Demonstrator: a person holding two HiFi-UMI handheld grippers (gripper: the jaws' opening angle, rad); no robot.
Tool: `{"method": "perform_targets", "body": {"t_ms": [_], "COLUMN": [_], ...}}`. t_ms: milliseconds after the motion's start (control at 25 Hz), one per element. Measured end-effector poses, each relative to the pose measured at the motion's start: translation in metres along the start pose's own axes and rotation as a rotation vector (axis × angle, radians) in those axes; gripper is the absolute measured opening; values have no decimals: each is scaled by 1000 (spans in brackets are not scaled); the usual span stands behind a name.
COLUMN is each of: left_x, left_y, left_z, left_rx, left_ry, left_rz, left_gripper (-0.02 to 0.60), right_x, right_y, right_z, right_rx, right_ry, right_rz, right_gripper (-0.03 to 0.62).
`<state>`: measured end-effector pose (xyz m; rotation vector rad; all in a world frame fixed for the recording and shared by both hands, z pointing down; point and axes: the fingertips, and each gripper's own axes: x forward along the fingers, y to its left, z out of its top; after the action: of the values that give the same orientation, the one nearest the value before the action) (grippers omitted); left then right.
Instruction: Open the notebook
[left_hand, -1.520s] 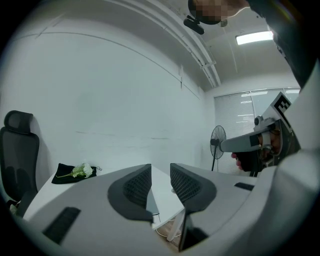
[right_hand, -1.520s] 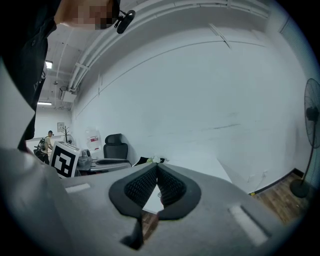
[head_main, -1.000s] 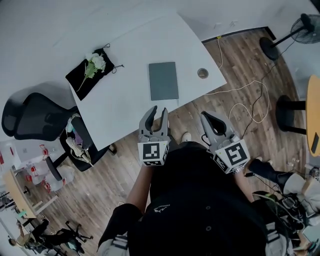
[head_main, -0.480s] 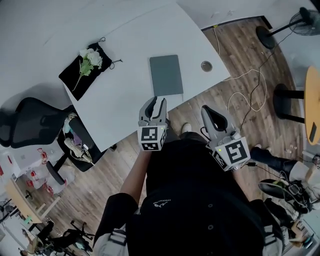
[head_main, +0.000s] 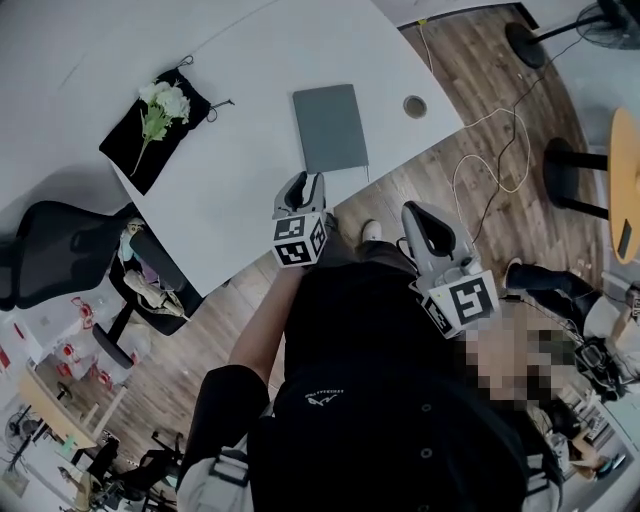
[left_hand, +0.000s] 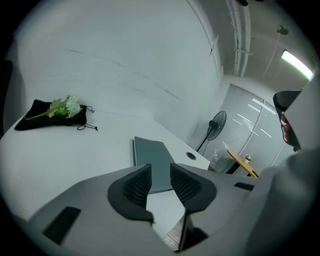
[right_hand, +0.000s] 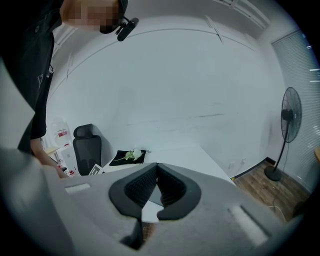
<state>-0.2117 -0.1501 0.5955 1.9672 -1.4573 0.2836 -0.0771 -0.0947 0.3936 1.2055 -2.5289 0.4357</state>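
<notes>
Now you are bringing the left tool (head_main: 308, 181) forward: a second ago it was hanging back over the floor with its jaws spread wide, and it is now reaching the near edge of the table (head_main: 250, 175) with the jaws drawn in to a narrow gap and nothing between them. The right tool (head_main: 418, 214) is staying back by your body, over the wooden floor, its ribbed pads pressed together and empty.

That is putting you at the approach, not the opening. The notebook (head_main: 330, 128) is lying closed and flat on the white table, its short near edge just ahead of the left tool and not touched by it. In the left gripper view you are looking straight through the gap at that near edge (left_hand: 152, 162).

You are dealing with a thin, flat rectangle with a matte grey cover and crisp corners, sitting on a smooth, glossy top, so it is probably offering little lip to catch. Which long edge is the spine is not showing. Well to the left, a soft black pouch (head_main: 130, 150) is carrying a white flower (head_main: 165, 98).
</notes>
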Motion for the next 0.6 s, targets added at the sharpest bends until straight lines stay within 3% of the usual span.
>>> {"method": "perform_targets", "body": {"t_ms": [320,600], "left_x": [25,37], "left_y": [22,34], "left_z": [-26,-44], "left_rx": [-126,-184], "left_ry": [92,155], "left_rz": [23,42], "left_gripper": [118,118], "right_x": [12,17], "right_y": [2,0], "right_z": [-6,-10], "right_rx": [-2,8], "right_ry": [38,61], "right_rz": [-26,-34], "right_gripper": [5,5]}}
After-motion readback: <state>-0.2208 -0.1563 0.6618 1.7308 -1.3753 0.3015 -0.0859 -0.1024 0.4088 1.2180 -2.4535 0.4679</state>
